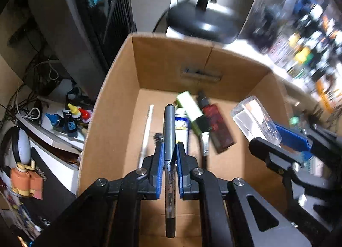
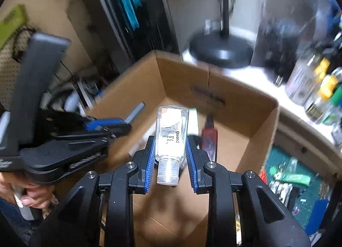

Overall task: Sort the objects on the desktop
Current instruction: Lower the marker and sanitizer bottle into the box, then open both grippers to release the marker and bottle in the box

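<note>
While both grippers hang over the open cardboard box (image 1: 119, 89), the left gripper (image 1: 170, 151) has its blue pads pinched on a grey marker (image 1: 170, 131) lying lengthwise between them. The right gripper (image 2: 170, 148) clasps a clear hand sanitizer bottle (image 2: 172, 131), cap toward the camera. On the box floor lie a red bottle (image 1: 218, 125), a green box (image 1: 189, 106) and a white tube (image 1: 181, 127), close together.

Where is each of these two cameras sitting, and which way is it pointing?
Left wrist: rides the left gripper, looking along its jaws, which clamp a grey pen, down into a cardboard box; the right gripper shows at right.
Right wrist: rides the right gripper, whose jaws hold a sanitizer bottle; the left gripper and a hand show at left.
Shared: box, both grippers, lamp base.
</note>
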Action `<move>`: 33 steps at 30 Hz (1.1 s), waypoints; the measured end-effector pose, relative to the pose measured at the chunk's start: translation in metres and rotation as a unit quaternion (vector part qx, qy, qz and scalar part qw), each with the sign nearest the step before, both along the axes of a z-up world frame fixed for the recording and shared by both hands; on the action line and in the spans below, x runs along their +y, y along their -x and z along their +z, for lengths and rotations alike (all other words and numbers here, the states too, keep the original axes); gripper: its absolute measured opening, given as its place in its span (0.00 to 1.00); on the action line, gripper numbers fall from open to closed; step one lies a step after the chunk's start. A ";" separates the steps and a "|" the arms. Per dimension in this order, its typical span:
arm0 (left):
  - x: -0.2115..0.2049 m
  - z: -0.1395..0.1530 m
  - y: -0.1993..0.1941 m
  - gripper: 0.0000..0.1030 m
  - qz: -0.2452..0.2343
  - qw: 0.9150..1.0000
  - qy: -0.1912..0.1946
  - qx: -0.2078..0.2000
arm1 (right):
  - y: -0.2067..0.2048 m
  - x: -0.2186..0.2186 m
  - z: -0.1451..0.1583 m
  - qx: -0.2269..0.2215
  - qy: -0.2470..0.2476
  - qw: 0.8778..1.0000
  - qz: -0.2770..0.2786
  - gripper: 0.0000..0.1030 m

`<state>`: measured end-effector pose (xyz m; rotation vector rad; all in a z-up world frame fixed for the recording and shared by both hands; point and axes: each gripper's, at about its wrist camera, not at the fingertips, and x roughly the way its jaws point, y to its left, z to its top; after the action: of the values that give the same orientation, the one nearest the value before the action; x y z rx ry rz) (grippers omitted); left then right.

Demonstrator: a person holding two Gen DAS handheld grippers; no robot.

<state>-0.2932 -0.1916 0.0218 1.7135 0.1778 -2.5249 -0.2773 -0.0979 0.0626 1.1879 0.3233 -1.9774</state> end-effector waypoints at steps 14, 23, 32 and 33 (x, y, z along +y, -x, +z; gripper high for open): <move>0.001 -0.065 0.019 0.11 0.010 0.995 -0.006 -0.098 | 0.035 -0.010 -0.061 -0.094 -0.094 0.991 0.006 0.25; 0.012 -0.036 -0.009 0.35 0.010 0.998 -0.001 -0.059 | 0.022 -0.002 -0.038 -0.093 -0.061 0.994 0.006 0.36; 0.037 0.039 -0.064 0.44 -0.003 0.995 0.063 0.081 | -0.008 0.020 0.003 -0.028 -0.016 0.999 0.014 0.48; 0.038 0.051 -0.069 0.46 -0.001 0.992 0.077 0.104 | -0.013 0.024 0.009 -0.014 -0.012 1.000 0.015 0.50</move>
<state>-0.2240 -0.1541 0.0729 1.3947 -0.0065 -2.6376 -0.2644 -0.0734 0.0718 1.2172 0.3488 -1.9357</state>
